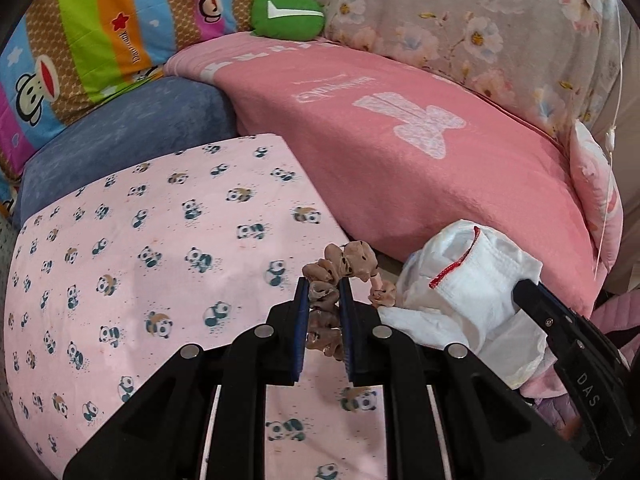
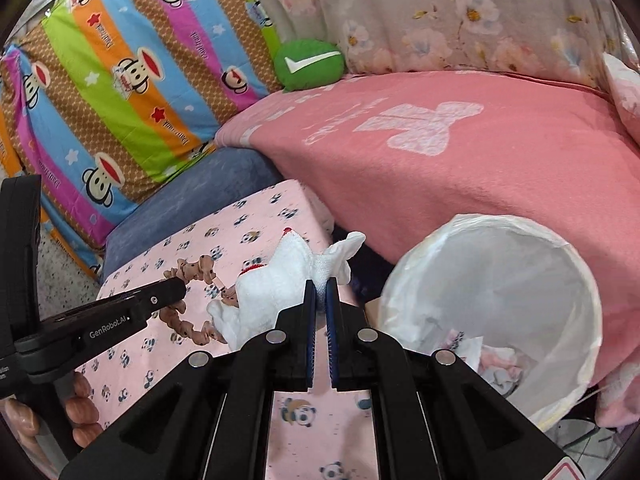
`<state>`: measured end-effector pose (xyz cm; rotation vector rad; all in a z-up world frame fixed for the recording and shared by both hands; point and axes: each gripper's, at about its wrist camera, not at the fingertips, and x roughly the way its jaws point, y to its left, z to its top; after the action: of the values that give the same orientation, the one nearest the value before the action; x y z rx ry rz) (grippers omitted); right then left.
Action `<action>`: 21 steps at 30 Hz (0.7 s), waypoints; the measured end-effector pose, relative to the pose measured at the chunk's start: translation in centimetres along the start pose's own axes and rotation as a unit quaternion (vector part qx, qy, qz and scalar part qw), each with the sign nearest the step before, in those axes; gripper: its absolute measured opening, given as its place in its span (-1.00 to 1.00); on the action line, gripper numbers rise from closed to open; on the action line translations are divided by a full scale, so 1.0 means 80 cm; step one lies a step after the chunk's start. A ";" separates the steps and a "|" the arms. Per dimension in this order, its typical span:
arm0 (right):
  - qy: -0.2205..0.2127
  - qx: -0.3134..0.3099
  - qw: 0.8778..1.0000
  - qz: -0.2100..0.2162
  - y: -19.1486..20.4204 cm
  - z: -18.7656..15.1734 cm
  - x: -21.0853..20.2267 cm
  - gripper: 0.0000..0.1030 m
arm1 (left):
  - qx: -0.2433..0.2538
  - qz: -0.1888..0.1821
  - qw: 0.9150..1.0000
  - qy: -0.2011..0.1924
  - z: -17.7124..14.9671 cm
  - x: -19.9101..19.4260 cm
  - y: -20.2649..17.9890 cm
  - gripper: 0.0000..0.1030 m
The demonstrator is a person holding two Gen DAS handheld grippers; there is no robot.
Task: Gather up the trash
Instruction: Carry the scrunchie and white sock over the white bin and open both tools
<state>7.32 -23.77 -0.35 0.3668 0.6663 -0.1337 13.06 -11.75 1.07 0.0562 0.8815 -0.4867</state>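
Brown spotted scrunchie (image 1: 340,276) and white red-trimmed glove (image 1: 472,280) lie touching on panda sheet (image 1: 140,240)

The right claw (image 2: 320,292) pinches a white glove (image 2: 276,284) beside the lined bin (image 2: 560,248).

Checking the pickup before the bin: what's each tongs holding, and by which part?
Left tongs grip the brown scrunchie across its near loop. Right tongs pinch the white glove at its edge near the fingers.
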 end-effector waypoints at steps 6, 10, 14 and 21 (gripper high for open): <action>-0.029 0.033 0.999 -0.023 -0.074 0.019 -0.044 -0.88 | 0.033 -0.014 0.999 0.001 0.000 0.003 -0.061 -0.72; -0.040 0.054 0.997 -0.032 -0.120 0.028 -0.066 -0.88 | 0.052 -0.023 0.998 0.004 -0.002 0.007 -0.096 -0.72; -0.044 0.065 0.996 -0.037 -0.160 0.035 -0.080 -0.88 | 0.071 -0.030 0.997 0.009 -0.006 0.011 -0.124 -0.71; -0.040 0.071 0.996 -0.038 -0.204 0.040 -0.091 -0.88 | 0.088 -0.035 0.995 0.019 -0.009 0.020 -0.154 -0.71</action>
<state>-0.36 -40.11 1.80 0.4715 0.5938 -0.2672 8.10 -23.15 1.25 0.1975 0.8778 -0.6304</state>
